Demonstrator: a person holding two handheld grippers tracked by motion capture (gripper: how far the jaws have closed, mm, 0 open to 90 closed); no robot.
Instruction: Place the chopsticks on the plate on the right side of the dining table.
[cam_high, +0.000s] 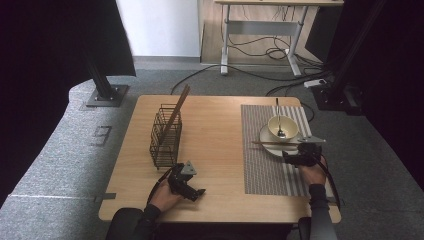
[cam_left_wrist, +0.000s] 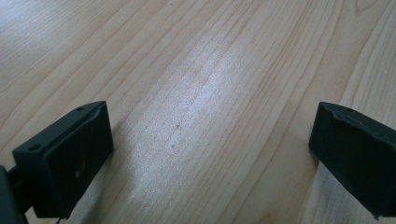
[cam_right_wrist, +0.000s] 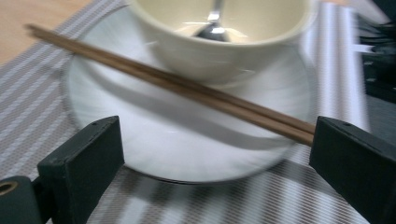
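Note:
A pair of brown chopsticks (cam_right_wrist: 187, 88) lies across a white plate (cam_right_wrist: 154, 154), in front of a cream bowl (cam_right_wrist: 219, 42) with a metal spoon (cam_right_wrist: 212, 28) in it. My right gripper (cam_right_wrist: 215, 163) is open at the plate's near rim, and the chopsticks' near ends reach its right jaw. In the high view the plate (cam_high: 265, 137), bowl (cam_high: 283, 126) and chopsticks (cam_high: 272, 143) sit on a striped placemat (cam_high: 267, 170), with the right gripper (cam_high: 291, 152) just beside them. My left gripper (cam_high: 199, 192) rests open and holds nothing, low over bare wood (cam_left_wrist: 210, 93).
A black wire basket (cam_high: 165, 137) stands at the table's left with one long chopstick (cam_high: 177, 107) leaning out of it. The wooden table (cam_high: 220, 130) is bare between basket and placemat. Cables and a desk frame lie on the floor beyond.

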